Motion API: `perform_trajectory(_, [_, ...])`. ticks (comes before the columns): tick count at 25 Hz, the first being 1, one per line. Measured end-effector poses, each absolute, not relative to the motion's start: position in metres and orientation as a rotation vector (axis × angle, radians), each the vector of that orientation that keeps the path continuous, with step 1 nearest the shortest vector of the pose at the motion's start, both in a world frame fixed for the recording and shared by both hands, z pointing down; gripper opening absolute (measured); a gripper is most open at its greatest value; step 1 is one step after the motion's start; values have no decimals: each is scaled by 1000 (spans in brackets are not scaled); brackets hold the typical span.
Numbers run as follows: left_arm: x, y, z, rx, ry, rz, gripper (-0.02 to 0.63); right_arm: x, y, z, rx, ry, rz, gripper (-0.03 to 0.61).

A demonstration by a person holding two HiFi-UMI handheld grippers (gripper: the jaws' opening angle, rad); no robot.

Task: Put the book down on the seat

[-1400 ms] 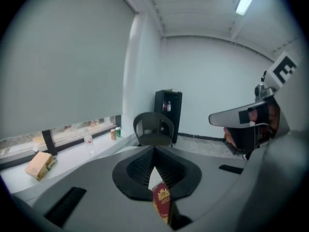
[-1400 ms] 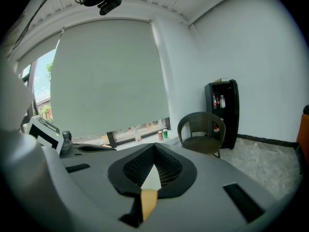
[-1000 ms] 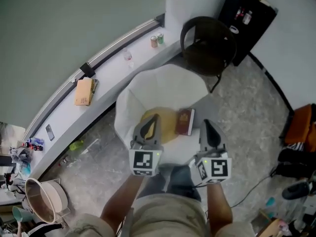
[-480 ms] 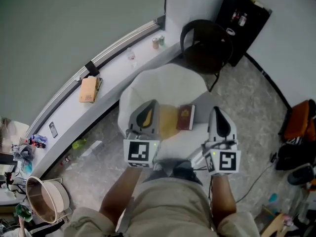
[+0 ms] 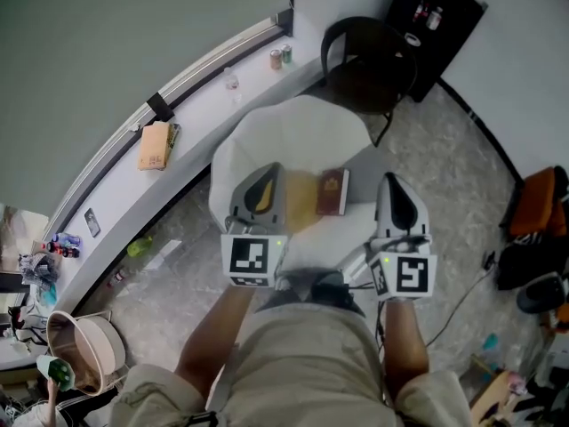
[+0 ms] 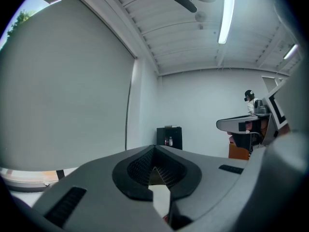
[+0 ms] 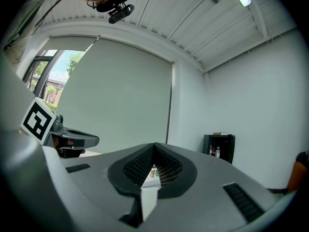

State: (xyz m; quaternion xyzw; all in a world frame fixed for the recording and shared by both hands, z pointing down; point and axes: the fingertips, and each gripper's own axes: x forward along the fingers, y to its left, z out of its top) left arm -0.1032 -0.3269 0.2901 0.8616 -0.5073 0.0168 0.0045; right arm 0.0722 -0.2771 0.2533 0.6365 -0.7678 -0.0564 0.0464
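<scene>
The left gripper [image 5: 263,181] has its jaws pressed together with nothing between them. The right gripper [image 5: 394,189] looks the same, closed and empty. Both hover over the front part of the white seat [image 5: 293,136]. Between them, touching neither, the dark red book [image 5: 332,192] lies flat on the seat, cover up. Its long axis runs away from the person toward the seat back, and the far end leans slightly right. Which end is its top I cannot tell. I judge the putting down finished. The next move only needs the grippers drawn back without brushing the book.

Speckled grey floor [image 5: 449,194], black cabinet [image 5: 436,34], long white ledge [image 5: 200,118]
</scene>
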Motion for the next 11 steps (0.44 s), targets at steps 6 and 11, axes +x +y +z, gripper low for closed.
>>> perform_trajectory(6, [-104, -324, 293, 2684, -1595, 52, 6, 74, -274, 256, 1932, -2340, -172, 2])
perform_trajectory(11, [-107, -322, 293, 2671, -1617, 53, 6, 74, -273, 258, 1928, -2336, -168, 2])
